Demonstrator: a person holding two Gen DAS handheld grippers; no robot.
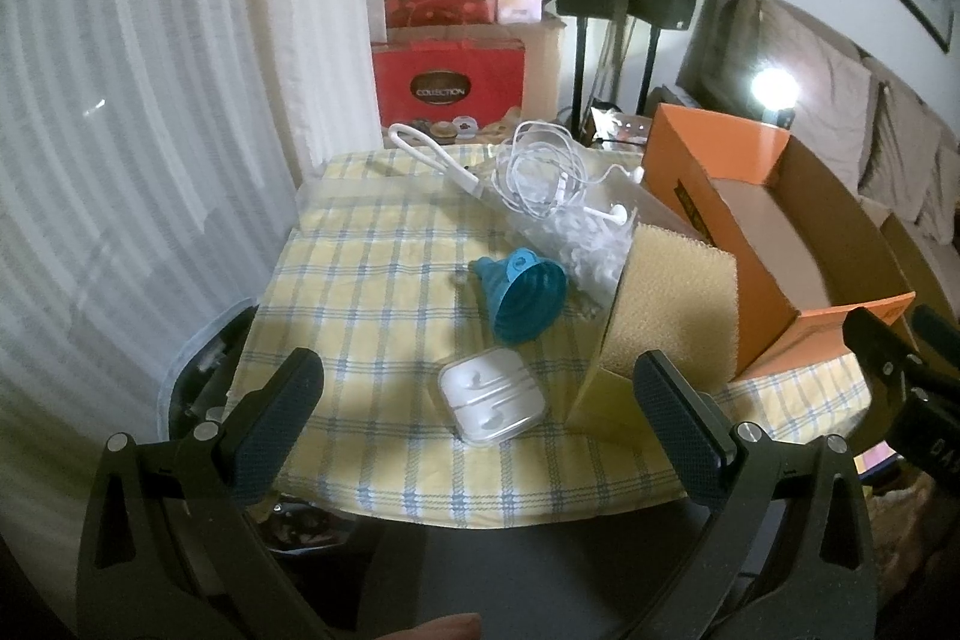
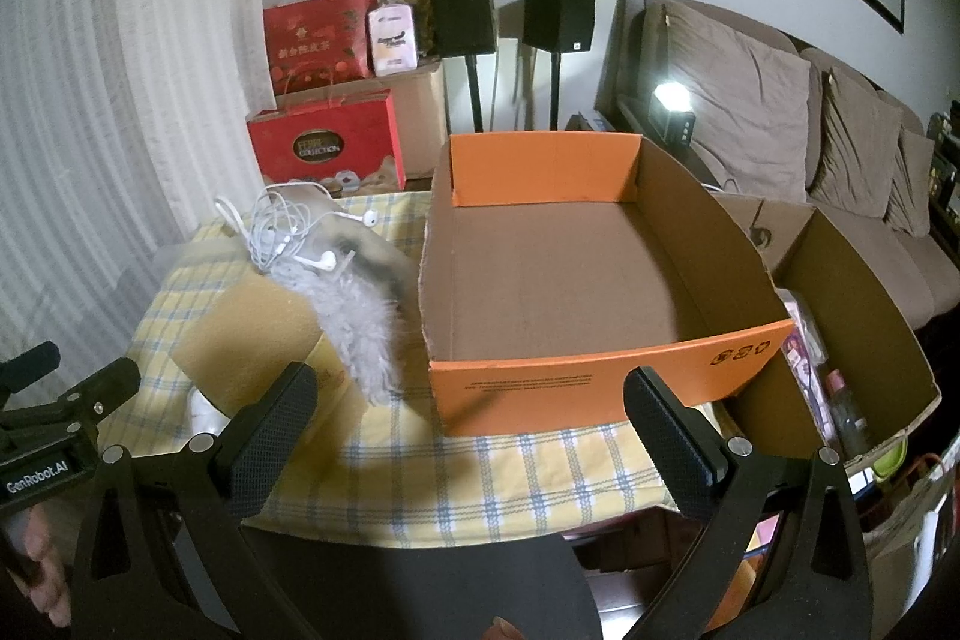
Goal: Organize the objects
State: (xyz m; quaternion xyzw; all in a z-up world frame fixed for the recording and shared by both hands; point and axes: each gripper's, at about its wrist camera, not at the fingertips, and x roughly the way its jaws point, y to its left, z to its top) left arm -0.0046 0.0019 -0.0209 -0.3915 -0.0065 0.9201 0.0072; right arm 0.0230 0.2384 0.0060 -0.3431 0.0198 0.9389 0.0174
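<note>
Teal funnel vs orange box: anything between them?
Yes: in the left wrist view the tan sponge block stands between the teal funnel and the orange box.

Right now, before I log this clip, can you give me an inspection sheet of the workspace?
Surface: table under a yellow and blue checked cloth.
Job's things: orange cardboard box, empty inside; teal funnel on its side; white earphone case; tan foam pad leaning by the box; clear bag of white bits.
Clutter: a second open carton beside the table, holding bottles.
Grippers: left claw open and empty, near the case; right claw open and empty, facing the box.
Cables: tangled white earphones on the bag; white strap by them.
Surroundings: curtain, red gift bags, two speakers on stands, sofa with cushions, framed picture.
</note>
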